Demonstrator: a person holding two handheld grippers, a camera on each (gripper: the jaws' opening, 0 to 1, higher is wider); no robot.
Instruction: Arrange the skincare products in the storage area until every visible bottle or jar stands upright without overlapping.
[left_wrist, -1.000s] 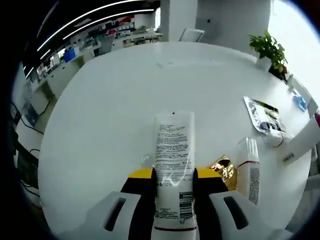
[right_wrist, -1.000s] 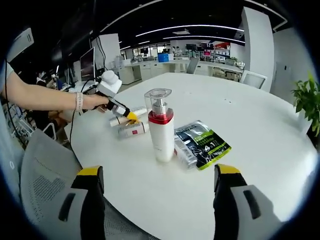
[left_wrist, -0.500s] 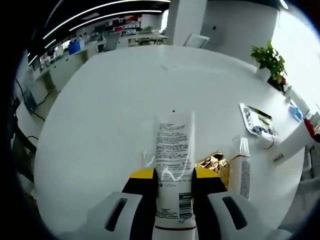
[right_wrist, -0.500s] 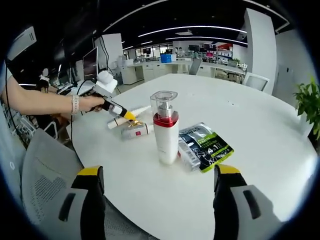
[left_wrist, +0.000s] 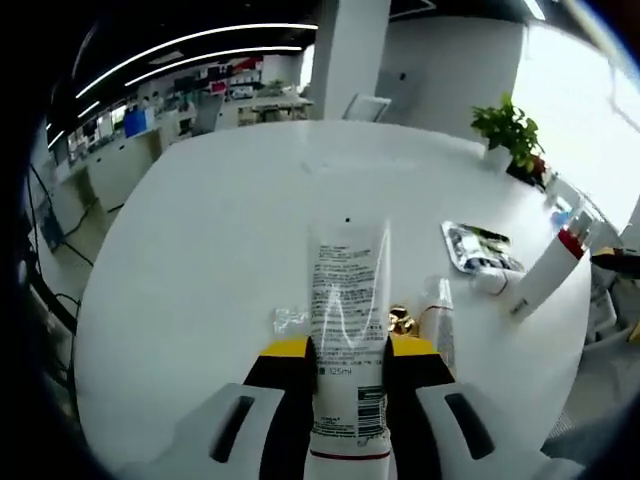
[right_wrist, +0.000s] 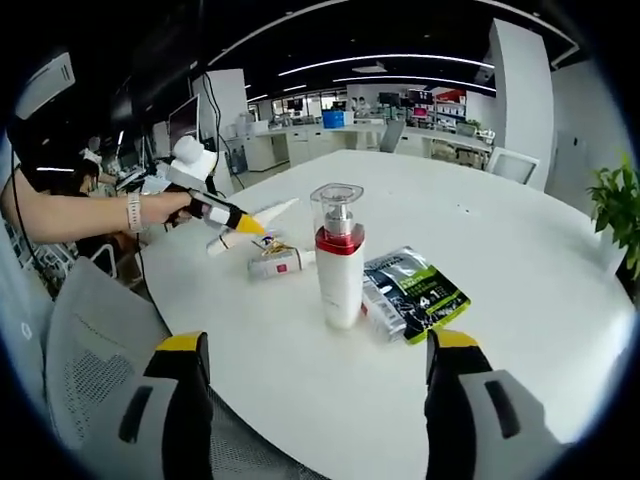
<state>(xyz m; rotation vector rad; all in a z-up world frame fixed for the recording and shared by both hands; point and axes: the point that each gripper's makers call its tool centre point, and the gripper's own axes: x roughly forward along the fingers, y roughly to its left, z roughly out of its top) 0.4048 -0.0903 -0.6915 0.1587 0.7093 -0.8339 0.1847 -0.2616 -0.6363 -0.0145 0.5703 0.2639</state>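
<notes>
L claw (left_wrist: 345, 355) clamps white tube (left_wrist: 347, 300) btwn jaws | R claw (right_wrist: 312, 365) agape, pump bottle (right_wrist: 339, 262) ahead

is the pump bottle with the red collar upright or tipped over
Upright. In the right gripper view the pump bottle stands on its base on the white table, clear cap on top, beside the flat sachet pack.

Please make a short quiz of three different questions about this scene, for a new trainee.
1. True or false: the left hand-held gripper is shut on the white tube.
2. Which product stands upright on the white table? A) small tube B) pump bottle C) green sachet
3. Fill in: the right hand-held gripper is ____.

Key:
1. True.
2. B, the pump bottle; the small tube and green sachet lie flat.
3. Open, holding nothing.
</notes>
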